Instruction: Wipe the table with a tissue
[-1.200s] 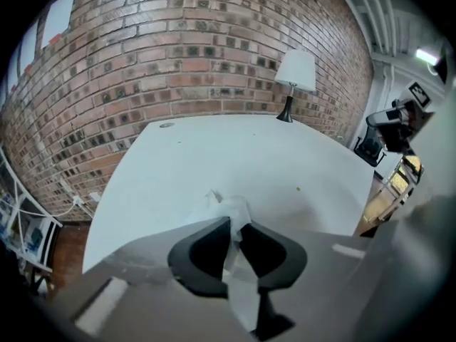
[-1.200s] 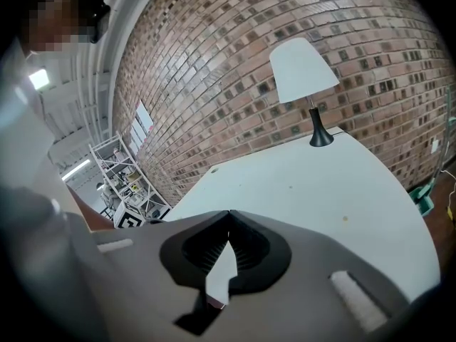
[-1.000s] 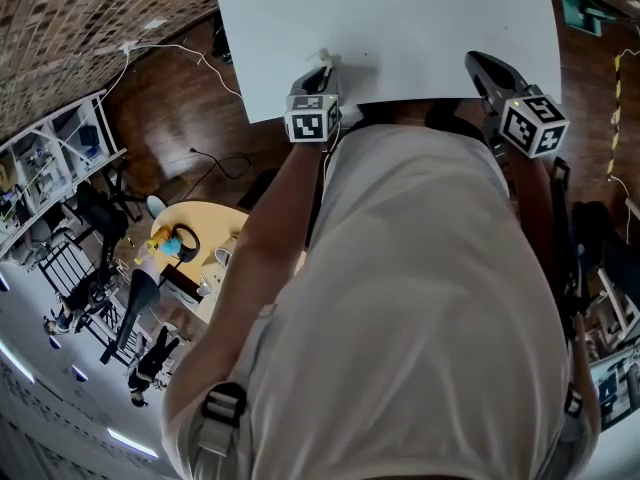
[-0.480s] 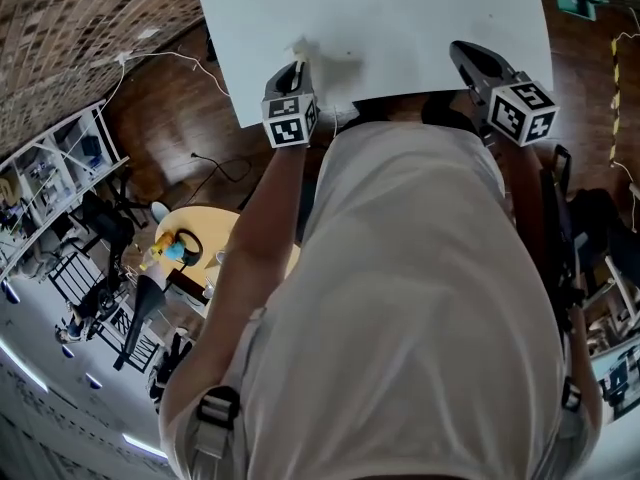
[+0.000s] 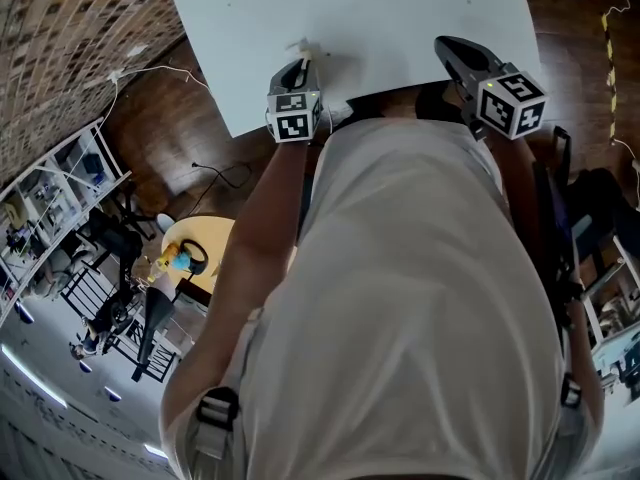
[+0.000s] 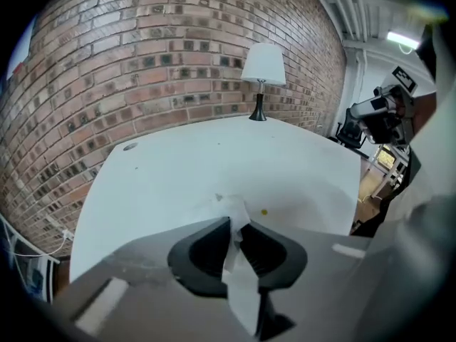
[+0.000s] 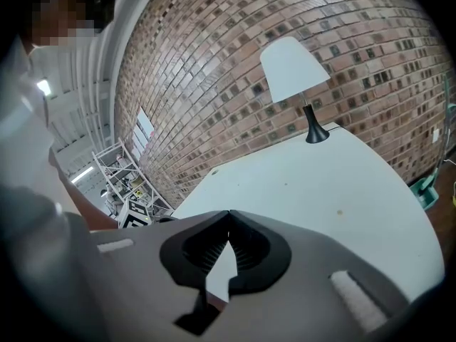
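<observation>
A white table (image 5: 400,18) stands by a brick wall (image 6: 142,63) on a dark wooden floor (image 5: 170,118), with a white-shaded lamp (image 6: 262,73) at its far edge. The left gripper (image 5: 300,66) reaches over the near edge, its jaws pinching a white tissue (image 6: 234,206) whose crumpled tip juts over the tabletop. The right gripper (image 5: 452,50) sits further right along that edge, jaws pressed together on nothing.

**White table: top and contents**

We record a white table (image 5: 400,18) with a plain, flat top. A lamp (image 6: 262,84), white shade on a dark stem, stands at its far edge. A small yellow speck (image 6: 264,211) lies nearer us. A small dark round mark (image 6: 130,147) sits towards one far corner; we cannot identify it.
</observation>
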{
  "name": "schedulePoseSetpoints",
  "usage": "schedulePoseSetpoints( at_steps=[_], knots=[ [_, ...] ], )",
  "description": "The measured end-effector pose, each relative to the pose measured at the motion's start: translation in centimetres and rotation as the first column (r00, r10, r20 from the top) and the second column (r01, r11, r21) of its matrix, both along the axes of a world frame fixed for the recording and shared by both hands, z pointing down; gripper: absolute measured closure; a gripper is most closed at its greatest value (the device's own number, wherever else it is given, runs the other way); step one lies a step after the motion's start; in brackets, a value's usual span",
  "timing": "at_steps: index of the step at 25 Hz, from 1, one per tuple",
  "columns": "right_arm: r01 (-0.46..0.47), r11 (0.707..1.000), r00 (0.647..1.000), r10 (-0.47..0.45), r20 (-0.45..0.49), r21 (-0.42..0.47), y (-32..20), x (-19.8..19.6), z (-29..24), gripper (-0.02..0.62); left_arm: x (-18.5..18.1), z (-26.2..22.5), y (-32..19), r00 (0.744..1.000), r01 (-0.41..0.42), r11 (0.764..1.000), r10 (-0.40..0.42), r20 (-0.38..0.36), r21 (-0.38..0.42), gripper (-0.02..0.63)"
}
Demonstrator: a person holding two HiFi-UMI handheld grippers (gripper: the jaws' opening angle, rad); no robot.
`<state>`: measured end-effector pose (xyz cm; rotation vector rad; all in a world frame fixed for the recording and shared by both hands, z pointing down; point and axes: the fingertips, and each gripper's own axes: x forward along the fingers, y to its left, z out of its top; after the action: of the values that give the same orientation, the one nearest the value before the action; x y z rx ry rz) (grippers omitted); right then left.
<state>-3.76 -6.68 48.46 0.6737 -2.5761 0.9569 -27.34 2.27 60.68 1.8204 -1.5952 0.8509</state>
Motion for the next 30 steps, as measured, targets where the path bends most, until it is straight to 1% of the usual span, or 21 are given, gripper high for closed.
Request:
schedulePoseSetpoints(
  at_steps=[2, 4, 9, 11, 14, 23, 30],
  knots=[
    [-0.007, 1.0, 1.0, 0.007, 0.0, 0.0, -0.2, 0.5, 0.0, 0.588, -0.7, 0.5, 0.0, 0.999, 0.015, 1.0, -0.015, 0.033, -0.012, 0.557],
    [-0.013, 1.0, 1.0, 0.013, -0.002, -0.001, -0.4, 1.1, 0.0, 0.588, -1.0, 0.9, 0.1, 0.998, 0.032, 0.999, -0.031, 0.049, -0.012, 0.557],
    [-0.024, 1.0, 1.0, 0.024, -0.004, -0.005, -0.7, 2.3, -0.1, 0.588, -0.2, 0.6, 0.0, 0.996, 0.079, 0.997, -0.079, 0.033, -0.011, 0.558],
    [-0.026, 1.0, 1.0, 0.026, -0.004, -0.007, -0.9, 2.6, 0.0, 0.588, 0.6, 0.5, -0.2, 0.998, 0.065, 0.998, -0.065, 0.024, -0.012, 0.56],
    [-0.025, 1.0, 1.0, 0.025, 0.0, -0.013, -1.2, 3.0, 0.2, 0.588, 1.7, 0.6, -0.5, 0.999, 0.04, 0.999, -0.04, 0.033, -0.017, 0.56],
    [-0.002, 1.0, 1.0, 0.002, 0.002, -0.014, -2.4, 4.7, 0.4, 0.588, 4.1, 1.2, -1.3, 0.999, 0.035, 0.999, -0.034, 0.022, -0.026, 0.56],
    [0.022, 1.0, 1.0, -0.022, 0.006, -0.004, -3.7, 6.6, 0.2, 0.587, 7.3, 1.1, -2.4, 0.999, 0.029, 0.999, -0.029, 0.015, -0.017, 0.56]
  ],
)
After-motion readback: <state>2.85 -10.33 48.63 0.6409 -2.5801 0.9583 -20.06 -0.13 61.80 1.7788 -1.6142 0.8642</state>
